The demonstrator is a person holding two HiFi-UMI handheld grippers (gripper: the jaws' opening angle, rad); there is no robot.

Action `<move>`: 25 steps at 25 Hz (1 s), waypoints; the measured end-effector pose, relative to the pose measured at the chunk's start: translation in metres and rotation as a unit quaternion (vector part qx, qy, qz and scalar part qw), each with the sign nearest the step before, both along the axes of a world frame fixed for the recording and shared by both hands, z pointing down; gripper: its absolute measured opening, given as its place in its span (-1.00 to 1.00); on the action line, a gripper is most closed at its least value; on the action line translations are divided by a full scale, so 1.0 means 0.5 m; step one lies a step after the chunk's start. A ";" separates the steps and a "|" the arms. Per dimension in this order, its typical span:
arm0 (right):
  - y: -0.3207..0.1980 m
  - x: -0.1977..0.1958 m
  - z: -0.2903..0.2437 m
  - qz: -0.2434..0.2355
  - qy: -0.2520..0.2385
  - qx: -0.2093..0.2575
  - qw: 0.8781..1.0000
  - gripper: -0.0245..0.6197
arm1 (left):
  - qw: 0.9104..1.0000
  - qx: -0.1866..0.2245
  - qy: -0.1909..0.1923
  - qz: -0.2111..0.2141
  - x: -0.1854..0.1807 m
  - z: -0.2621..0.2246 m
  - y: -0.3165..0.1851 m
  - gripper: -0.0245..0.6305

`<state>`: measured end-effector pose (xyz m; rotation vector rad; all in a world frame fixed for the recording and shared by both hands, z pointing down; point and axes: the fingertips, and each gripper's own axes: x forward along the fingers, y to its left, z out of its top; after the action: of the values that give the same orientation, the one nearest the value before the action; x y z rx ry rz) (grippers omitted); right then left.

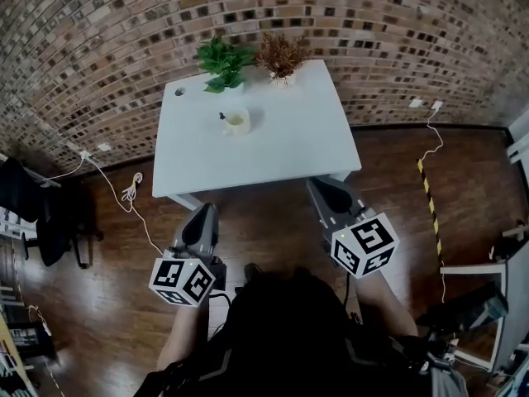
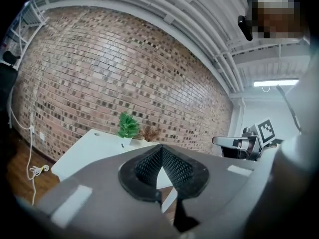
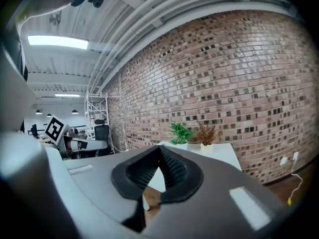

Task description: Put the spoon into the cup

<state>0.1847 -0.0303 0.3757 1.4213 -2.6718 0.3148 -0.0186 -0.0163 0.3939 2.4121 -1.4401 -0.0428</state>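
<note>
A white table stands against the brick wall, with a green plant and a brown plant at its far edge. Dark wood floor surrounds the table, and to its left is perhaps a black chair.

The table is smooth, perhaps laminate, the floor glossy wood, the wall rough brick.

I have the surface at 12 o'clock, with the cup on its left half. Behind it, at the far edge, are 2 plants: left plant and right plant. The left claw is at 7 o'clock and the right claw at 5.
</note>
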 end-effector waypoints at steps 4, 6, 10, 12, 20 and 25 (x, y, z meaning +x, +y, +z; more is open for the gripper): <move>0.024 0.062 0.000 -0.010 -0.017 -0.004 1.000 -0.90 | 1.000 -0.009 -0.015 -0.023 0.046 -0.026 0.033 -0.92; 0.031 0.085 -0.001 -0.014 -0.027 -0.003 1.000 -0.90 | 0.999 -0.011 -0.026 -0.031 0.060 -0.032 0.051 -0.92; 0.043 0.096 0.005 -0.013 -0.039 -0.005 0.999 -0.90 | 0.998 -0.010 -0.044 -0.046 0.055 -0.033 0.083 -0.92; 0.057 0.082 0.002 -0.014 -0.037 -0.002 0.999 -0.90 | 0.998 -0.001 -0.039 -0.049 0.037 -0.037 0.099 -0.92; 0.113 0.006 -0.047 0.003 -0.041 0.020 0.999 -0.90 | 0.999 0.026 -0.041 -0.009 -0.018 -0.066 0.143 -0.92; 0.137 -0.047 -0.044 0.012 -0.025 0.009 1.000 -0.90 | 1.000 0.021 -0.014 -0.008 -0.091 -0.058 0.166 -0.92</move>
<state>0.1611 0.0380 0.3536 1.4721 -2.7052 0.3338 -0.0644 0.0665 0.3647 2.4440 -1.4860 -0.0428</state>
